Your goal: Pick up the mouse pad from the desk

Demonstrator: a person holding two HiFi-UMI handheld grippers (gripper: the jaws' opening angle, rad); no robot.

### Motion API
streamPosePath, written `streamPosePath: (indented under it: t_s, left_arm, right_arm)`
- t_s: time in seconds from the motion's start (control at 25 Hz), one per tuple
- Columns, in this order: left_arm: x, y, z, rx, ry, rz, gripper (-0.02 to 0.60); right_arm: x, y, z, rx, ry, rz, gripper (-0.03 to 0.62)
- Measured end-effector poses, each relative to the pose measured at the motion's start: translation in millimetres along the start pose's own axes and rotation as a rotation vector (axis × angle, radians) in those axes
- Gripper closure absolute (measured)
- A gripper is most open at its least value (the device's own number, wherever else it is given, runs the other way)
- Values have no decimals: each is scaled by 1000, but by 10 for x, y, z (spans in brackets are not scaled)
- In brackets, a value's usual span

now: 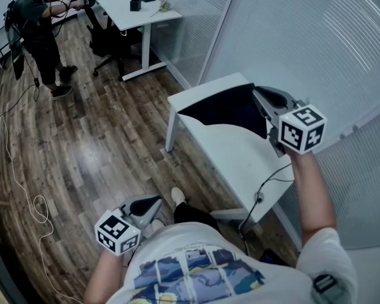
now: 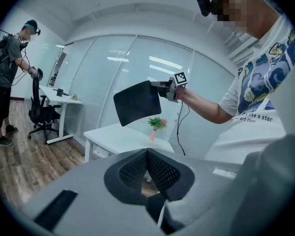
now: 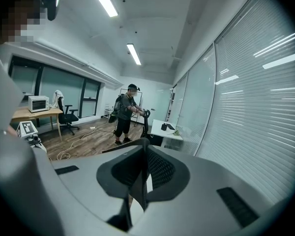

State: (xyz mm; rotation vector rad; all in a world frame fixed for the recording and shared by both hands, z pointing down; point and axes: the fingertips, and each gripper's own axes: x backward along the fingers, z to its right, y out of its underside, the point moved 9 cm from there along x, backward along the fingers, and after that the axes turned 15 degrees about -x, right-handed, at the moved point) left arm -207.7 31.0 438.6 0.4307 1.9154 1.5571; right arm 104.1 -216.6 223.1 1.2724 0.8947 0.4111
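My right gripper [image 1: 261, 99] is shut on one edge of the black mouse pad [image 1: 231, 109] and holds it in the air above the white desk [image 1: 240, 157]. In the left gripper view the mouse pad [image 2: 136, 102] hangs as a dark, slightly tilted sheet clear of the desk [image 2: 120, 137], with the right gripper [image 2: 163, 86] at its right edge. The right gripper view shows the pad [image 3: 137, 186] edge-on as a thin dark sheet pinched between the pads. Low at the left, my left gripper [image 1: 156, 202] stays away from the desk, its jaws together on nothing.
A small potted plant [image 2: 156, 124] stands on the desk, and a cable [image 1: 266, 189] hangs off its near end. A glass wall with blinds runs behind it. Further off, another person [image 1: 41, 24] stands by a black chair [image 1: 107, 40] and a second white desk [image 1: 139, 11]. A cord [image 1: 19, 182] lies on the wooden floor.
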Motion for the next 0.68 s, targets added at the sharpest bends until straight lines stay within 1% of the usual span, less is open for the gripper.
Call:
streamPosePath:
  t_s: [0.68]
  left_arm:
    - [-44, 9, 33, -5, 3, -1, 580]
  right_arm:
    - [47, 9, -71, 10, -20, 5, 568]
